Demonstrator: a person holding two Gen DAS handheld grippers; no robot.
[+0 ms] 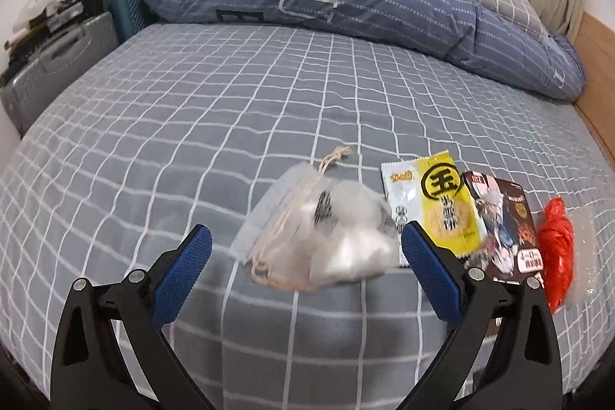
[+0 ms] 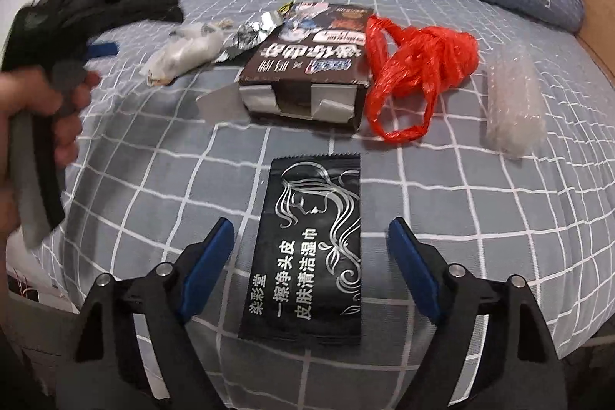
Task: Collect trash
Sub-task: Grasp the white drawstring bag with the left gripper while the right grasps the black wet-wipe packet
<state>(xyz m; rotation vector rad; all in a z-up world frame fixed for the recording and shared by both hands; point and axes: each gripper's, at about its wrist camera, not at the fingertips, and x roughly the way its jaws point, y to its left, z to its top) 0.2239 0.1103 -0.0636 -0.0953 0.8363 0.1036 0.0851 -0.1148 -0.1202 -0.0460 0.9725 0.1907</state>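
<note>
We see the left gripper spread wide around a mesh pouch of crumpled wrappers on the bed, gripping nothing. Our right gripper gapes over a black sachet, holding nothing. Beyond lie an open-ended box, its contents unclear, a red bag and bubble wrap.

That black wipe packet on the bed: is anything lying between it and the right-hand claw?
Nothing visible does. The black wipe packet lies flat on the checked bedsheet, directly between the open fingers of the right gripper. The dark box and red plastic bag lie beyond it.
</note>
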